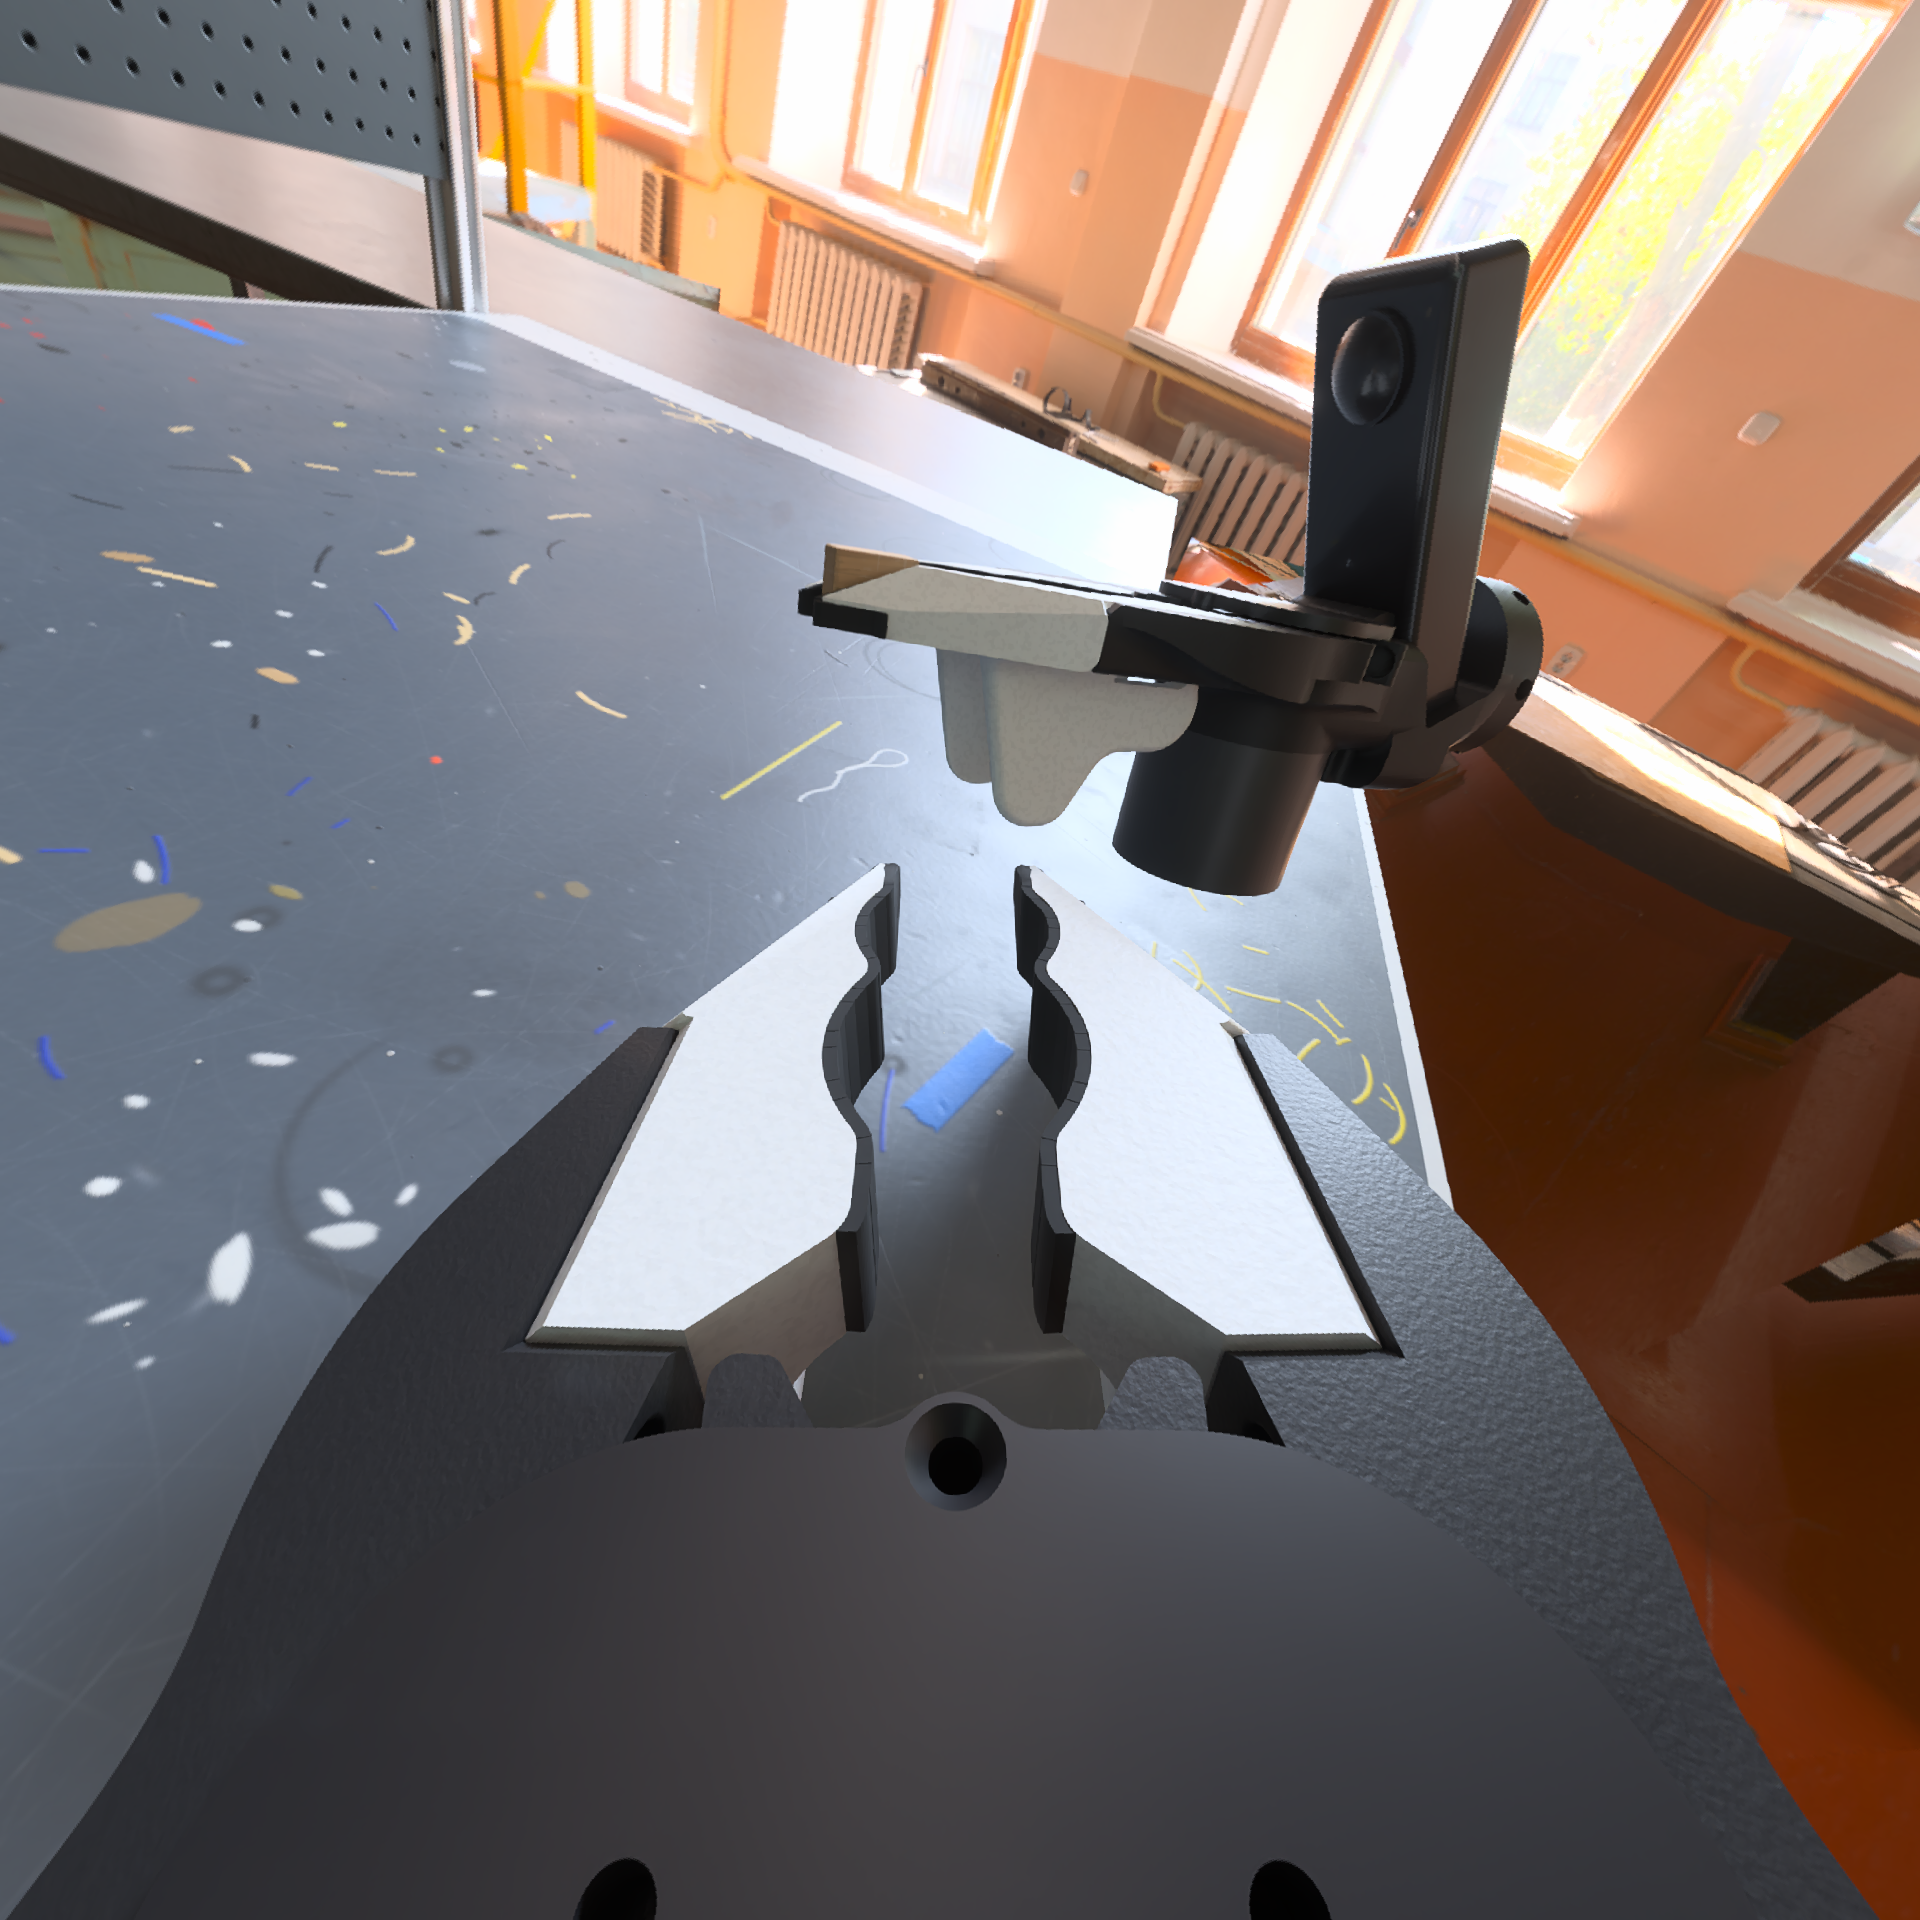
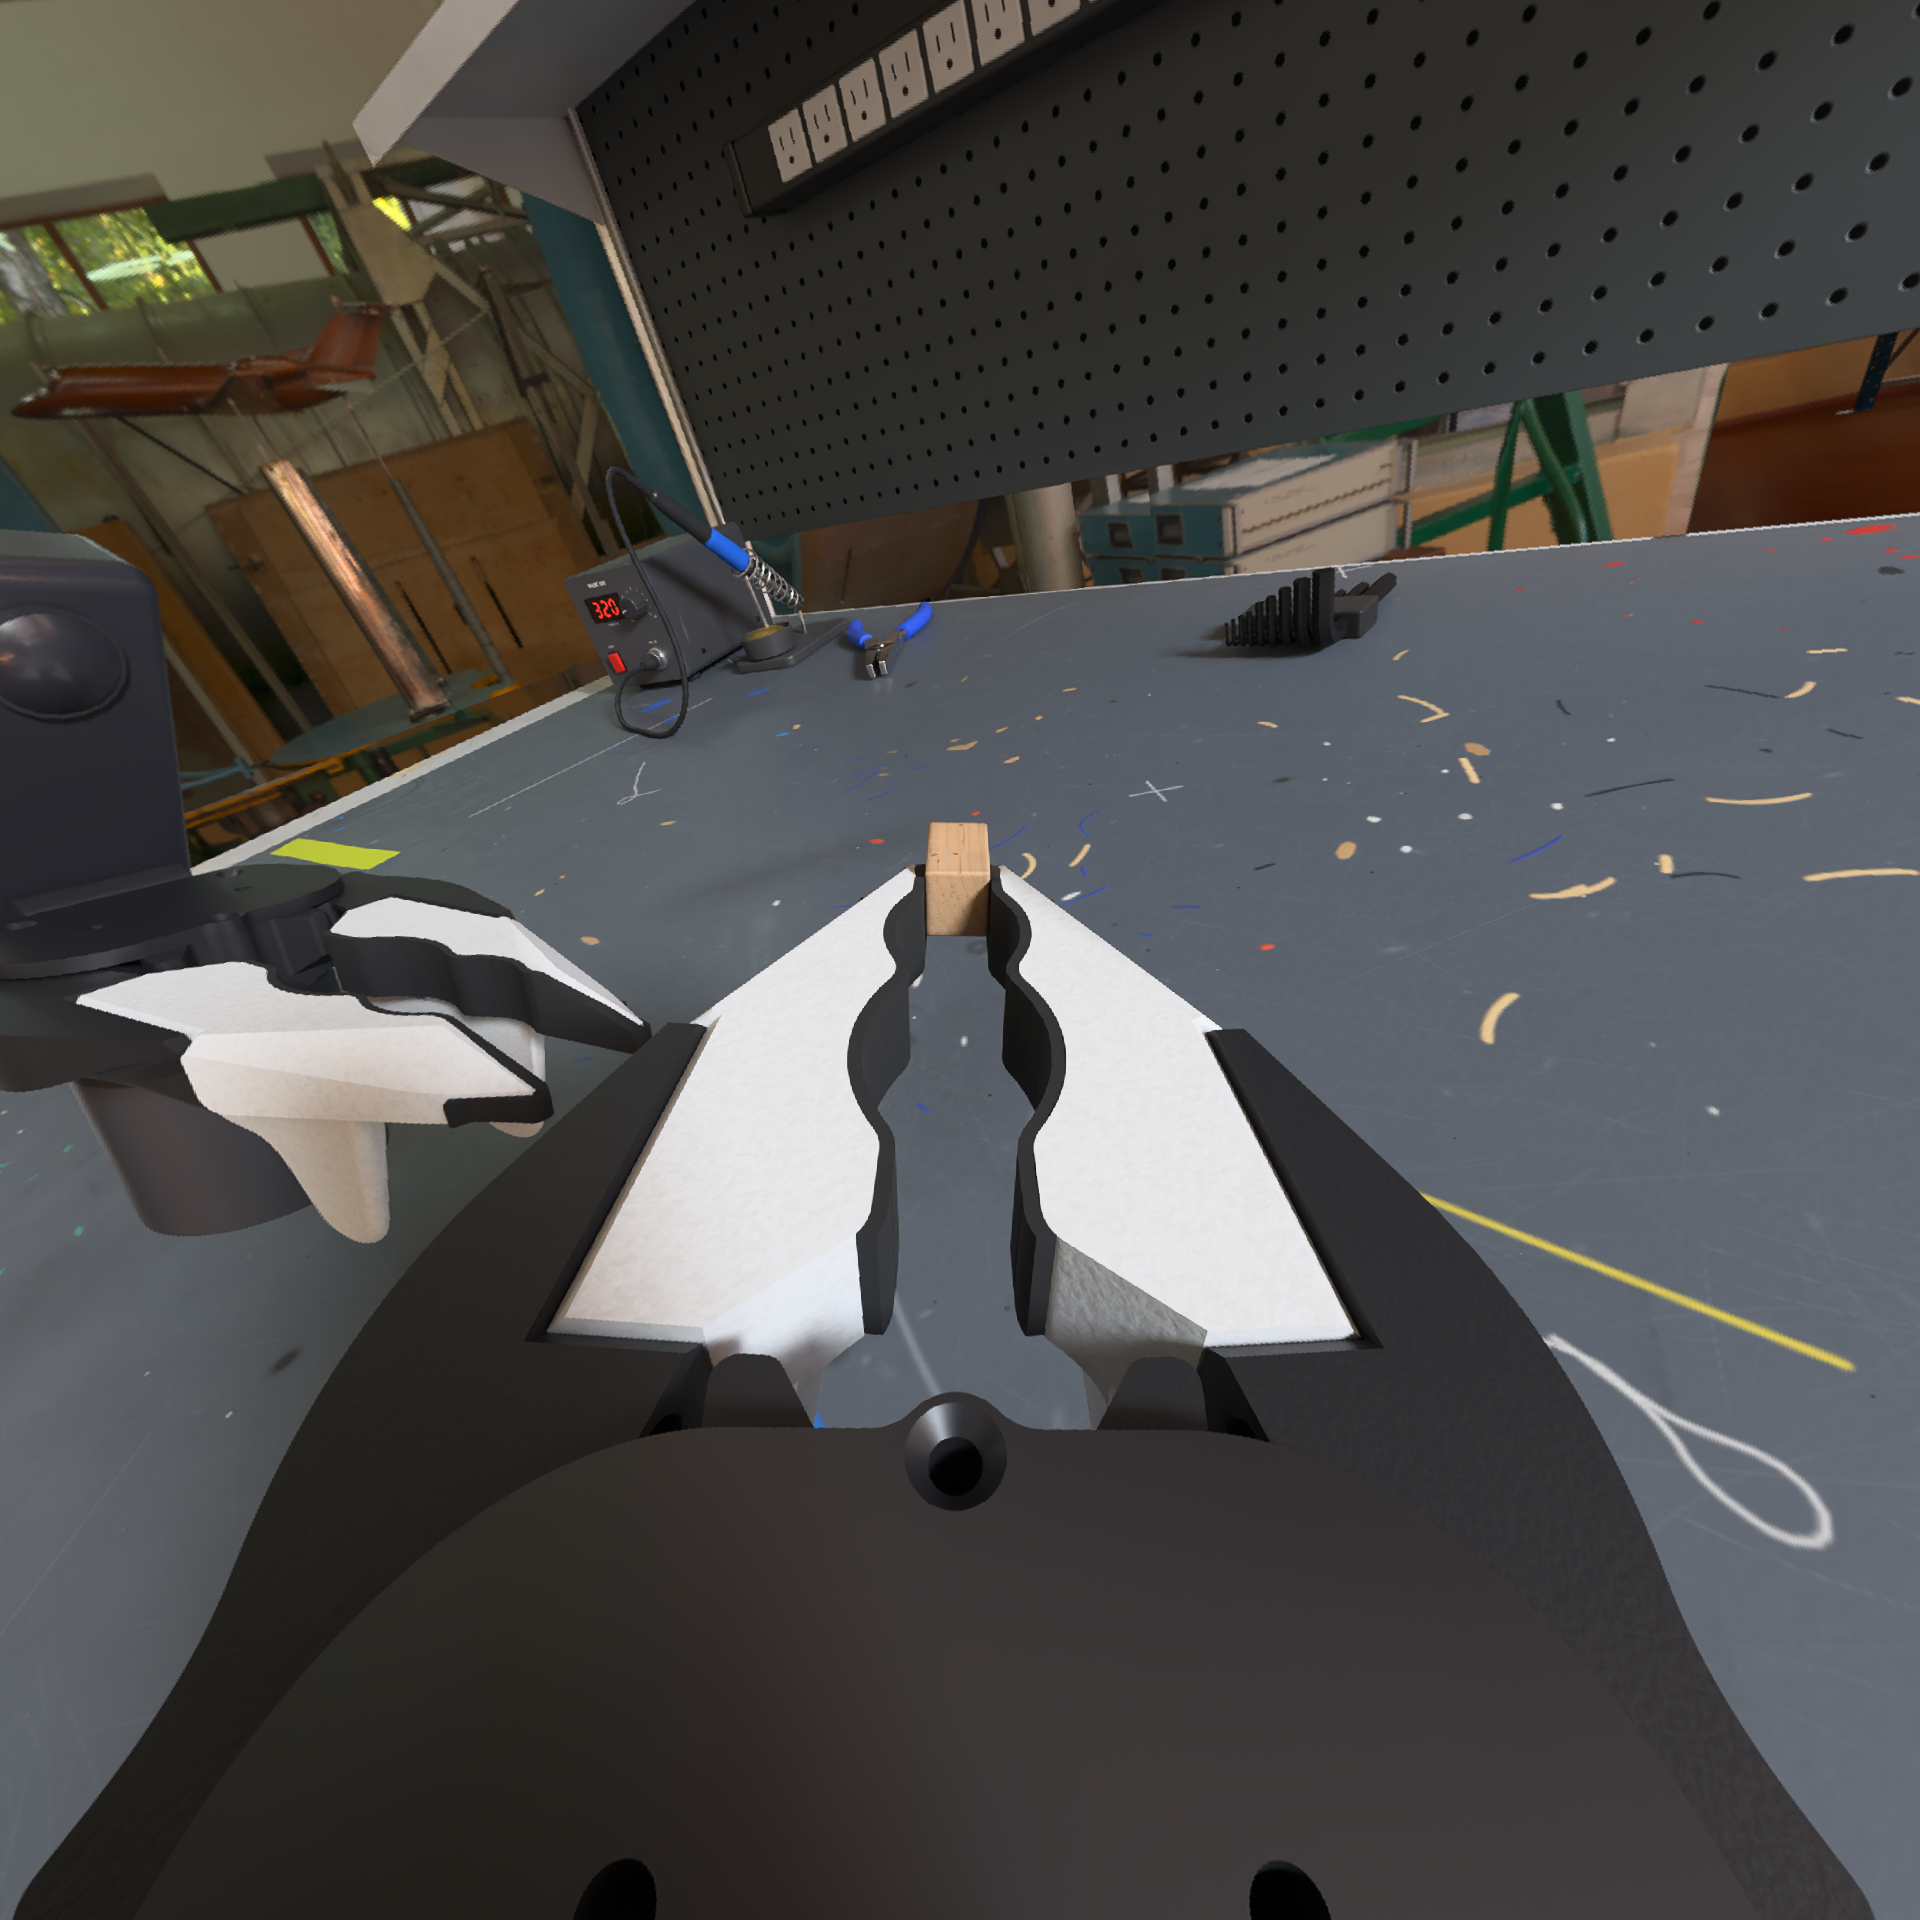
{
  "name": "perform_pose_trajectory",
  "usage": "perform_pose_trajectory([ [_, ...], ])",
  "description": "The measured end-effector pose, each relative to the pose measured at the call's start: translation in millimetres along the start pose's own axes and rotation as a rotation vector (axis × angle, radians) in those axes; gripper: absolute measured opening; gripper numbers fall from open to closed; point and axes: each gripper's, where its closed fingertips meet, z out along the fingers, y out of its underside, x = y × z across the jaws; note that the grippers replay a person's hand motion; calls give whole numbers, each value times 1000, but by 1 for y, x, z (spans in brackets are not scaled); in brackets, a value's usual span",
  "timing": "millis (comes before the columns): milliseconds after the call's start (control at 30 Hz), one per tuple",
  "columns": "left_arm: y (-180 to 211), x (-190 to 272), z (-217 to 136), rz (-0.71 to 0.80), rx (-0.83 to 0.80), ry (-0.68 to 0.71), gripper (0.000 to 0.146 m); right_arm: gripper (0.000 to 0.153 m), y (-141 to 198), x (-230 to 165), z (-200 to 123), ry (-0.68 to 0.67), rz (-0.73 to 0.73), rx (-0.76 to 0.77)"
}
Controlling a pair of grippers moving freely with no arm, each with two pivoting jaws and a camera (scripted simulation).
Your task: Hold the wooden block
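Observation:
A small light wooden block (image 2: pixel 957 879) sits clamped between the tips of my right gripper (image 2: pixel 957 889), held above the grey table (image 2: pixel 1351 987). In the left wrist view the right gripper (image 1: pixel 831 597) hangs sideways over the table with the block's (image 1: pixel 857 564) end showing at its tip. My left gripper (image 1: pixel 956 883) is open and empty, with only table showing between its fingers. In the right wrist view the left gripper (image 2: pixel 592 1070) is at the left, close beside my right one.
A soldering station (image 2: pixel 665 618), blue-handled pliers (image 2: pixel 883 639) and a black hex key set (image 2: pixel 1309 608) lie at the table's far edge under a pegboard (image 2: pixel 1247 260). A blue tape piece (image 1: pixel 961 1075) is on the table. The table's right edge (image 1: pixel 1397 987) drops to an orange floor.

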Motion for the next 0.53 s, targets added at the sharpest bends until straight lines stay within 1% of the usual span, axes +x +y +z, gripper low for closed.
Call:
perform_pose_trajectory([
  [200,-6,1,-6,9,56,-1,22,10,0,-3,-1,-5,-14,5],
  [433,-5,3,-5,27,40,2,22,10,0,-8,-2,-28,-14,9],
  [533,-4,1,-3,12,28,-1,22,10,0,-10,-2,-42,-9,12],
])
